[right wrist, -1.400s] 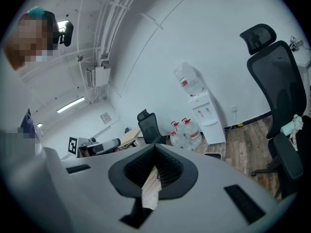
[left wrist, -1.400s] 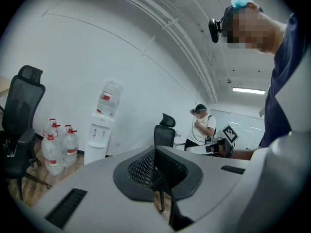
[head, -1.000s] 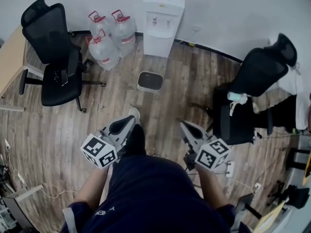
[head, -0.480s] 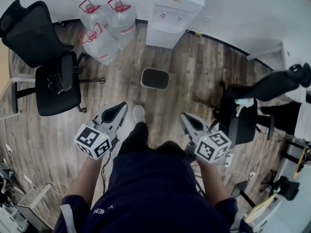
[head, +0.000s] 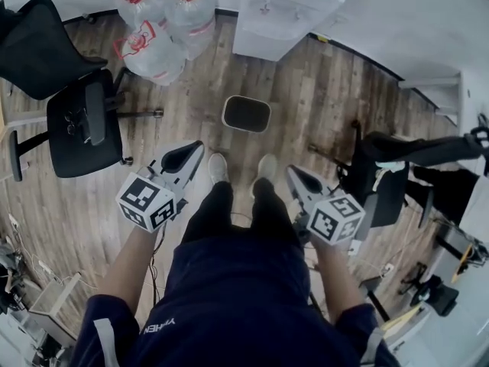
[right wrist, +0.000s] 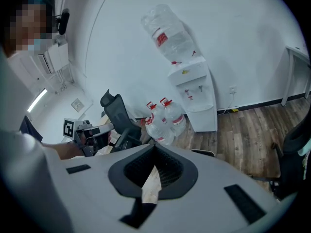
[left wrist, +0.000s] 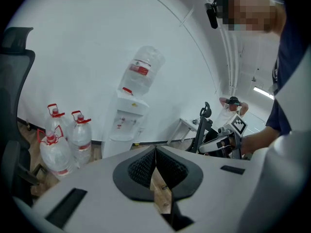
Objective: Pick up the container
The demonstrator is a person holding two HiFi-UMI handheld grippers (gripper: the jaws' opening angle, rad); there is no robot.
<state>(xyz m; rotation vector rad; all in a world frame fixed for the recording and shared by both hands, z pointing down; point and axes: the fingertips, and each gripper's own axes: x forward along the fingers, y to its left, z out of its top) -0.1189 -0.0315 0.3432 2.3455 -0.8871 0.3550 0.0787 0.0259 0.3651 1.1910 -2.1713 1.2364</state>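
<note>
Container: brought nearer since earlier. Left gripper, right gripper: pressed together, empty. Risk: container shoved if unopened.

person: stepping forward, right shoe coming level with left shoe
container: edging upward
water dispenser: sliding toward top edge
jugs: drifting to upper left
right-side chair: swinging toward right edge

- Bright, even white light all over; a strip light glares a bit in the right gripper view.
- Only faint, soft shadows on the wood floor.
- Heavy fisheye: bent white wall, black corners.
</note>
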